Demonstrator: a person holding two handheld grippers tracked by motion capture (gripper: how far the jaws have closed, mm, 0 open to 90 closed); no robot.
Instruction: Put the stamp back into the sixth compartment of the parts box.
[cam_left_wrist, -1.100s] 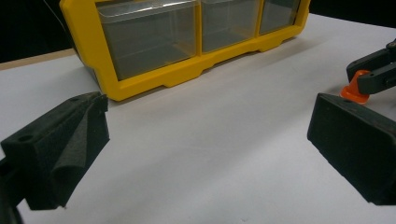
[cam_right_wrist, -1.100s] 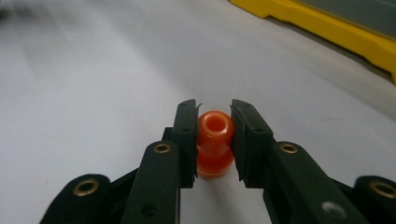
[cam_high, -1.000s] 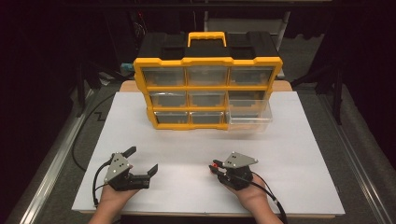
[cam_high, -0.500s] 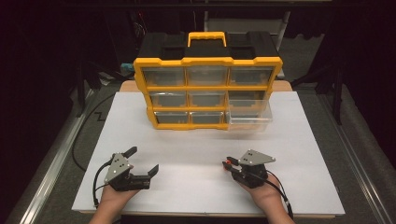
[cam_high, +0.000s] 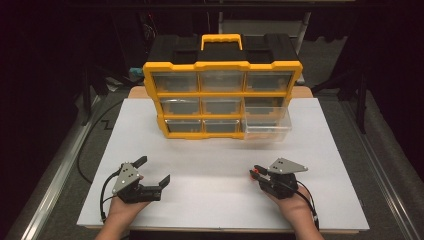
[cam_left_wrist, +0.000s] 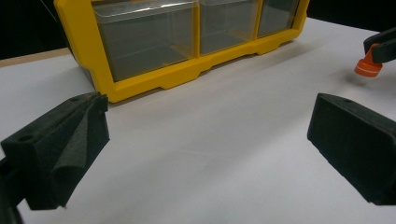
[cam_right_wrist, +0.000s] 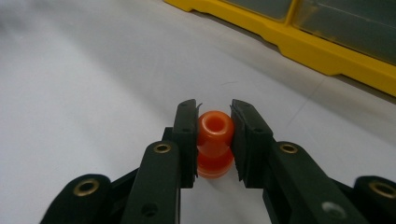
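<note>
- Gripping a little orange plastic piece (cam_right_wrist: 215, 140), the right tongs (cam_high: 256, 173) are clamped on it low over the white tabletop (cam_high: 215, 165), probably to drop it in the drawer (cam_high: 266, 125) pulled out of the yellow organizer (cam_high: 222, 95).
- Left tongs (cam_high: 152, 172) rest wide apart, empty, staying clear.

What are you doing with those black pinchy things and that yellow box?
A person holds a gripper in each hand over a white table. The right gripper has its jaws shut on a small orange plastic spool-shaped piece. The left gripper has its jaws open with nothing between them. Behind stands a yellow and black organiser box with clear drawers; its bottom right clear drawer is pulled out.
</note>
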